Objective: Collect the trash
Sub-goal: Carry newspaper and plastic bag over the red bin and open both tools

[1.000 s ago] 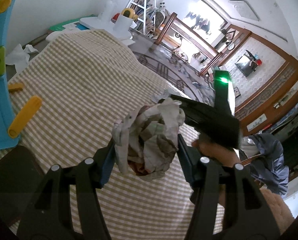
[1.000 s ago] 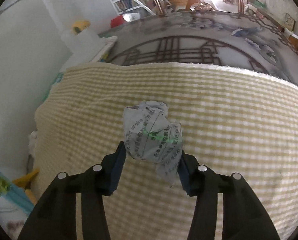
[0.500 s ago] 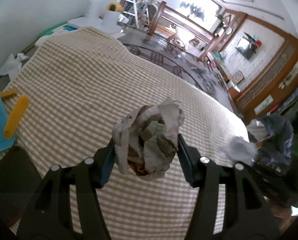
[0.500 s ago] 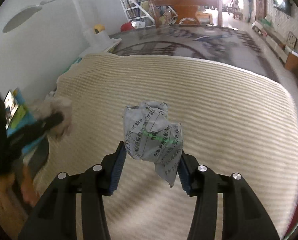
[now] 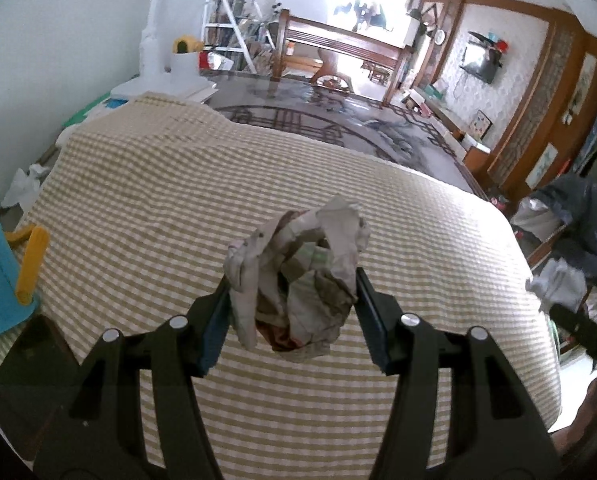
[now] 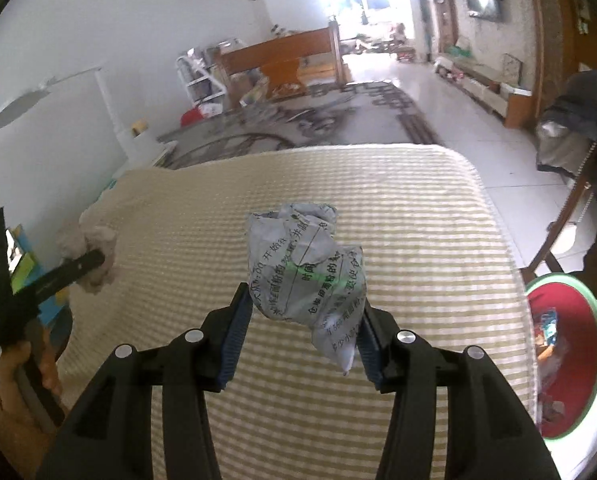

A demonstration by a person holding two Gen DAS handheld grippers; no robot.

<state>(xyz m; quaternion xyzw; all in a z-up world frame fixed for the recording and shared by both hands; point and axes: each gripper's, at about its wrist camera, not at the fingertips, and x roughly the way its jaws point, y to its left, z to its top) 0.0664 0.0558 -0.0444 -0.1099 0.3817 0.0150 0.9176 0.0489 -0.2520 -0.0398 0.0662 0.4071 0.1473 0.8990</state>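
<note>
My left gripper (image 5: 294, 308) is shut on a crumpled brownish newspaper ball (image 5: 298, 280) and holds it above the checked tablecloth (image 5: 158, 200). My right gripper (image 6: 304, 328) is shut on a crumpled grey printed paper ball (image 6: 304, 276), also held above the cloth (image 6: 398, 208). The left gripper with its ball (image 6: 88, 256) shows at the left of the right wrist view. The right gripper's ball (image 5: 556, 288) shows blurred at the right edge of the left wrist view. A red basin with a green rim (image 6: 566, 364), holding some wrappers, stands on the floor off the table's right edge.
A blue and yellow toy (image 5: 2, 272) stands at the table's left end, with white tissue (image 5: 22, 188) beyond it. A chair draped with dark clothes (image 6: 582, 128) stands right of the table. A white lamp (image 6: 42, 92) and glass tabletop (image 5: 330, 116) lie beyond.
Both grippers have drawn back and swung right with their paper balls still held. The right gripper has left the middle of the left view; the red basin has come into the right view.
</note>
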